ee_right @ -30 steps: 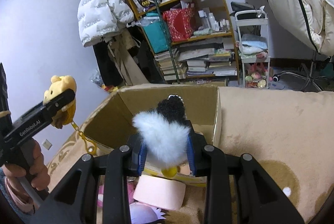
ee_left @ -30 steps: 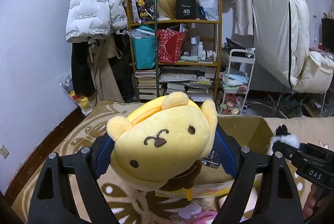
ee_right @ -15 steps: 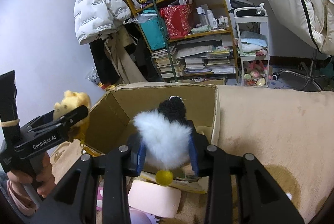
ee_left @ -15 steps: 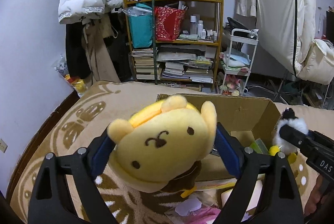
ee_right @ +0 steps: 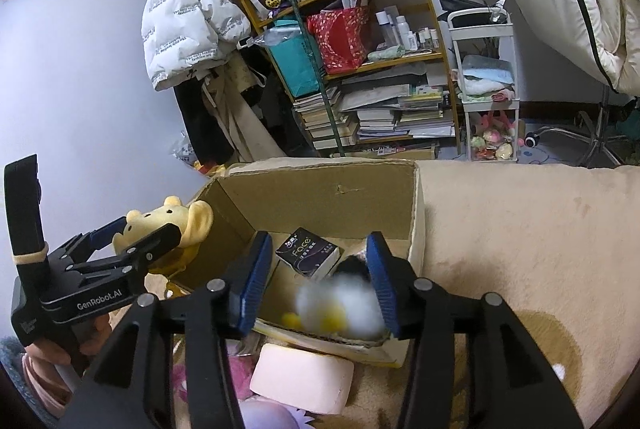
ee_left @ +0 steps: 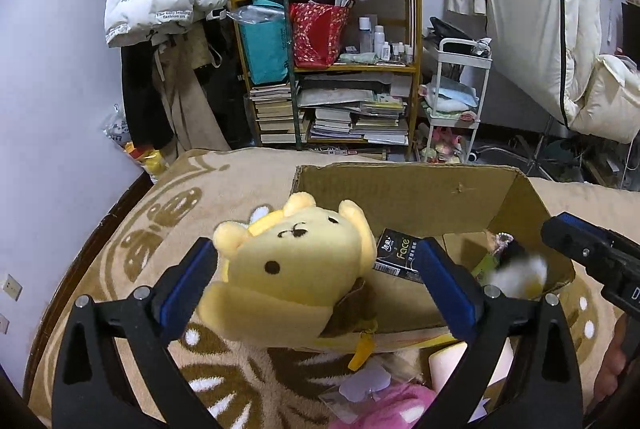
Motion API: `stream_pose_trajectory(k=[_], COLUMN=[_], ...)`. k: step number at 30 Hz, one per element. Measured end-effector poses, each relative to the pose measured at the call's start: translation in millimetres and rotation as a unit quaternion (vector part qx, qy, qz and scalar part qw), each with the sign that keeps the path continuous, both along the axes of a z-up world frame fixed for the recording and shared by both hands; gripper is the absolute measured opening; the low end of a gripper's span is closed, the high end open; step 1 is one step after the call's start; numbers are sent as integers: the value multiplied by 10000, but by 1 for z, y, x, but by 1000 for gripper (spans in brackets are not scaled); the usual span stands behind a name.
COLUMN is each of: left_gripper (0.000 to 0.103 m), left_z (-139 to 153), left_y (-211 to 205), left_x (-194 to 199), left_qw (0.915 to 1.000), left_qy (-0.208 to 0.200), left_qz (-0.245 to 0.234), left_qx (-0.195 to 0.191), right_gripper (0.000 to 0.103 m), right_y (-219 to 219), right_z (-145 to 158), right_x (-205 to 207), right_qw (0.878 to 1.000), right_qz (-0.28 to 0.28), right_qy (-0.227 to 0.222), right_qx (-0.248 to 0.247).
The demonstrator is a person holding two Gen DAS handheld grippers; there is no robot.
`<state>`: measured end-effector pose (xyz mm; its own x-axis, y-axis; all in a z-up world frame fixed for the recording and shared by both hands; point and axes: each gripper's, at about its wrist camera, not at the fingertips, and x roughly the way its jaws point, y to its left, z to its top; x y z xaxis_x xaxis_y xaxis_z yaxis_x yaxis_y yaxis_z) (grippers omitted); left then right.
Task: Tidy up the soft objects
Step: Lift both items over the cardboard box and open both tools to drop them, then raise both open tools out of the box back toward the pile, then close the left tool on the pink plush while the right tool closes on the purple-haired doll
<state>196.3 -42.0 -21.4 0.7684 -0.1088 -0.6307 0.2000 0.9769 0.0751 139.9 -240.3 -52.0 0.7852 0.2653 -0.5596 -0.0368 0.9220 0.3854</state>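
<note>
A yellow bear-faced plush (ee_left: 296,269) sits tilted between the blue pads of my left gripper (ee_left: 314,253), above the near left corner of the open cardboard box (ee_left: 400,189). The left jaws are opening; the right pad stands apart from the plush. My right gripper (ee_right: 319,243) hovers over the box (ee_right: 320,189), its jaws opening. A white fluffy toy (ee_right: 340,305) with yellow bits is blurred between and below its pads, dropping loose. The same toy (ee_left: 516,275) shows in the left wrist view near the box's front wall.
A dark tissue pack (ee_right: 308,253) lies in the box. A pink block (ee_right: 304,377) and a pink plush (ee_left: 384,405) lie on the beige blanket (ee_right: 520,229) before the box. Beyond stand a crowded bookshelf (ee_left: 340,101) and a white cart (ee_left: 456,101).
The left gripper sank toward the box and its jaws spread, so the yellow plush tipped over. The right jaws opened and the white fluffy toy slipped down out of them.
</note>
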Motion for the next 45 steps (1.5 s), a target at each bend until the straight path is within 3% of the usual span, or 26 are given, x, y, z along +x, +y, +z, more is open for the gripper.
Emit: stream_pose_trajectory(k=[3, 6, 12, 17, 21, 27, 45], left_gripper=[101, 102, 102, 102, 102, 102, 102], left_z=[5, 9, 6, 8, 13, 16, 23], left_y=[4, 7, 15, 22, 28, 38, 49], left_x=[-6, -10, -9, -19, -31, -51, -107], left_qw=[9999, 9999, 9995, 9996, 9996, 9988, 9962], left_qy=[-2, -87, 126, 130, 167, 406, 850], left_qz=[-24, -26, 93, 189, 203, 247, 128], left_qx=[-123, -132, -260, -150, -100, -150, -152], right_gripper=[68, 71, 71, 72, 86, 92, 98], right_y=[1, 5, 9, 11, 14, 18, 38], right_z=[2, 4, 5, 6, 9, 15, 20], right_x=[-2, -5, -12, -16, -23, -38, -93], right_qw=[10000, 10000, 10000, 10000, 10000, 9999, 9979], right_qz=[-31, -25, -13, 28, 24, 56, 244], right_qy=[-24, -33, -64, 16, 47, 101, 518], right_qx=[29, 41, -34, -6, -20, -110, -292])
